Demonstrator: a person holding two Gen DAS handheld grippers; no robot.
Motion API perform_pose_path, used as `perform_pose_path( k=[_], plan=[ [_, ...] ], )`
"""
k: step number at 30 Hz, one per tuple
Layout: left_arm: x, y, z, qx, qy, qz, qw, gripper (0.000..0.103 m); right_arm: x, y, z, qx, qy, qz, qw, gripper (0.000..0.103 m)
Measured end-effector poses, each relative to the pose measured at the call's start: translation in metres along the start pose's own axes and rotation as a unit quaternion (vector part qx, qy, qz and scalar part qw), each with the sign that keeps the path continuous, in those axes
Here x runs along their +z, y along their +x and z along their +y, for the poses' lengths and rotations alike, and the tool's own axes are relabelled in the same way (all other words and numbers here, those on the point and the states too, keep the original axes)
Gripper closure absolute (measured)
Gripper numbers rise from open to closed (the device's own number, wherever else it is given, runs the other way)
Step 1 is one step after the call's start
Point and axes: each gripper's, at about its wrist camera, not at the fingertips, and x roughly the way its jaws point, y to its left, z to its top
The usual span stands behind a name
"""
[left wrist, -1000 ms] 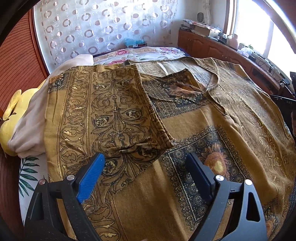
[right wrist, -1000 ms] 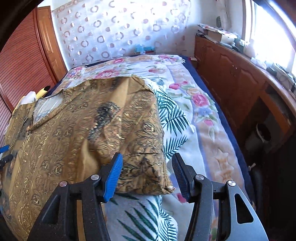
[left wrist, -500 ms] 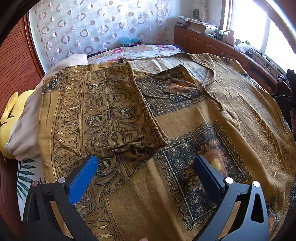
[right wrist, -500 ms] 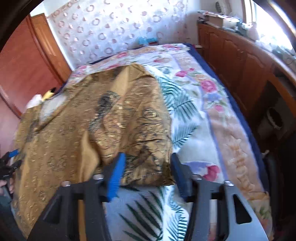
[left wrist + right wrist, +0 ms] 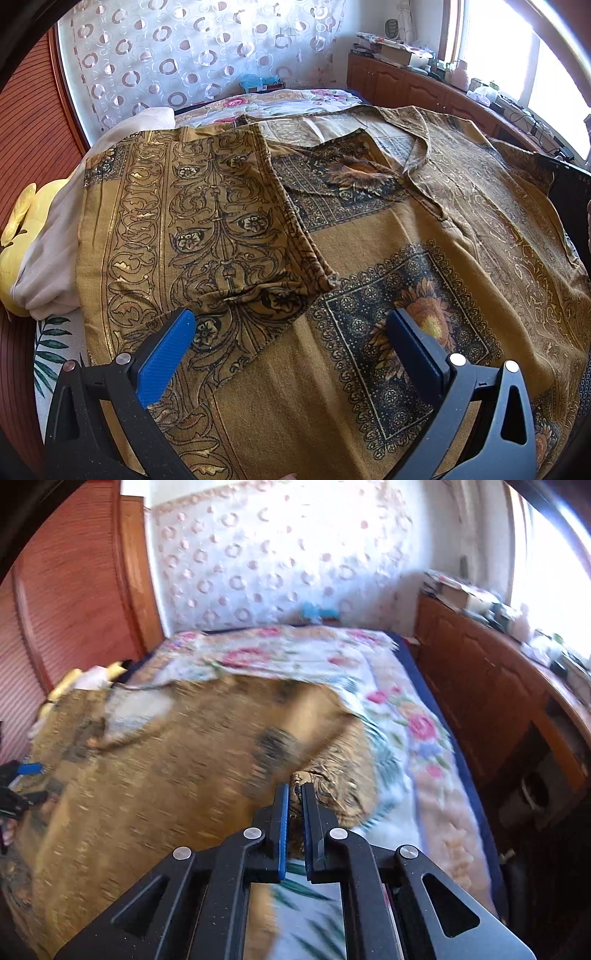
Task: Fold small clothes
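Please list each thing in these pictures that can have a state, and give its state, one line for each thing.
Garment: spread on the bed, left side folded over, right edge pinched and lifted.
Left gripper: open, above the garment, holding nothing.
Right gripper: just closed, shut on the garment edge.
Bedspread: lying flat, partly covered by the garment.
Curtain: drawn closed.

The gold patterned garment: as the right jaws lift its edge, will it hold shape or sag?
Probably sag. The gold patterned garment bunches where the right gripper, whose jaws have just closed, pinches it, and it lies in soft folds across the bed. It looks thin and light, so the rest should drape and trail.
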Motion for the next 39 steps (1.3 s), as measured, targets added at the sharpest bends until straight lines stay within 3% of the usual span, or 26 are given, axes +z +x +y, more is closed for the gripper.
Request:
perform_pose_path(
  k=[6, 13, 16, 18, 20, 25, 32, 38, 39],
  plan=[
    [0.0, 0.0, 0.0, 0.0, 0.0, 0.0, 1.0, 0.0, -0.015, 0.016, 0.046, 0.034, -0.044, 0.024, 0.998, 0.096],
    [-0.001, 0.0, 0.0, 0.0, 0.0, 0.0, 1.0, 0.0, -0.024, 0.024, 0.053, 0.042, -0.06, 0.04, 0.997, 0.096],
    [0.0, 0.0, 0.0, 0.0, 0.0, 0.0, 1.0, 0.0, -0.024, 0.015, 0.05, 0.041, -0.054, 0.035, 0.997, 0.085],
    [0.0, 0.0, 0.0, 0.0, 0.0, 0.0, 1.0, 0.0, -0.023, 0.002, 0.046, 0.054, -0.053, 0.016, 0.997, 0.061],
    [0.0, 0.0, 0.0, 0.0, -0.001, 0.0, 1.0, 0.0, -0.021, -0.009, 0.043, 0.056, -0.048, -0.004, 0.997, 0.054],
    [0.0, -0.001, 0.0, 0.0, -0.001, 0.0, 1.0, 0.0, -0.018, -0.014, 0.022, 0.02, -0.022, -0.008, 1.0, 0.053],
    [0.002, -0.018, 0.011, 0.009, -0.026, -0.035, 0.999, 0.0, -0.011, 0.033, -0.005, -0.004, 0.033, 0.039, 0.999, 0.053],
    [0.011, -0.055, 0.019, 0.015, -0.043, -0.089, 0.995, 0.0, 0.005, 0.064, -0.019, 0.03, 0.083, 0.073, 0.993, 0.053],
    [0.011, -0.059, 0.019, 0.014, -0.044, -0.094, 0.9945, 0.0, 0.006, 0.066, -0.022, 0.037, 0.088, 0.077, 0.992, 0.058]
  ],
)
